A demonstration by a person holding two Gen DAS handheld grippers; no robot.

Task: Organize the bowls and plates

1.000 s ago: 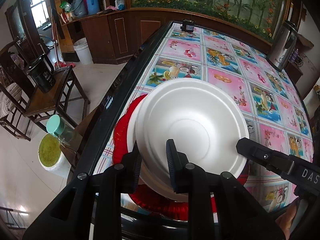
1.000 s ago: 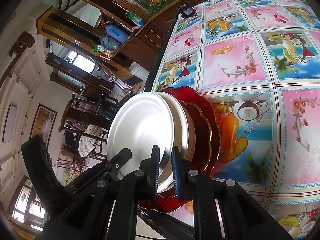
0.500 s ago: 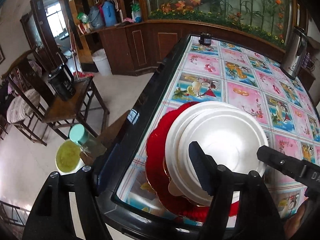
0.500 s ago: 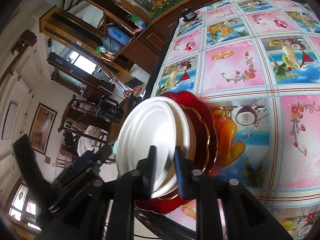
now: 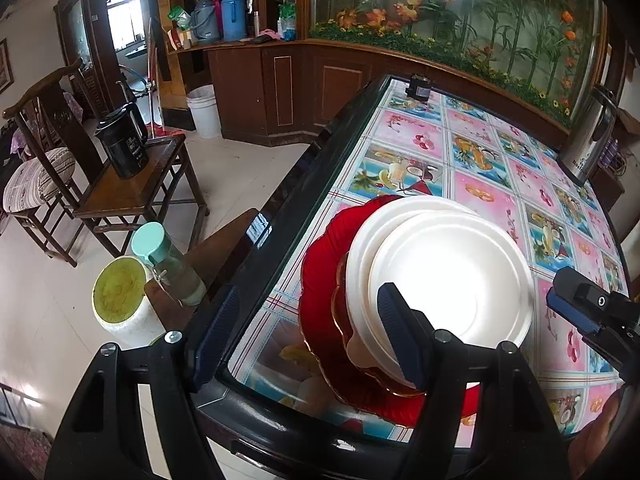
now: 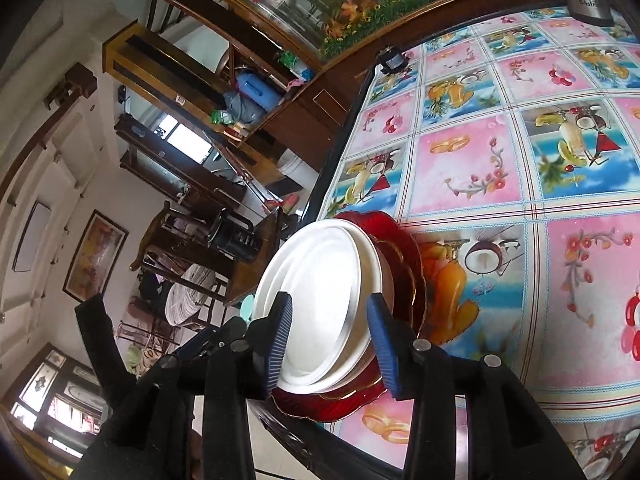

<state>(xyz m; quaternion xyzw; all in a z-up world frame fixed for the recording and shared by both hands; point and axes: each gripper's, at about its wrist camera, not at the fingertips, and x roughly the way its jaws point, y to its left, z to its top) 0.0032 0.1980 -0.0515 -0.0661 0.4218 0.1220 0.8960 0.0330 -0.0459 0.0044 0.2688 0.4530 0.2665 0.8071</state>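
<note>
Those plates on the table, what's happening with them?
Someone is tidying dishes with two hand-held tongs. The white bowl now sits on a white plate, on top of two red plates, stacked near the table's edge. Both the left tongs and the right tongs are open, holding nothing. The right tongs sit either side of the white dishes' rim, not squeezing it.

Glossy red glass plate (image 5: 320, 280), matt white bowls (image 5: 452, 268)
</note>
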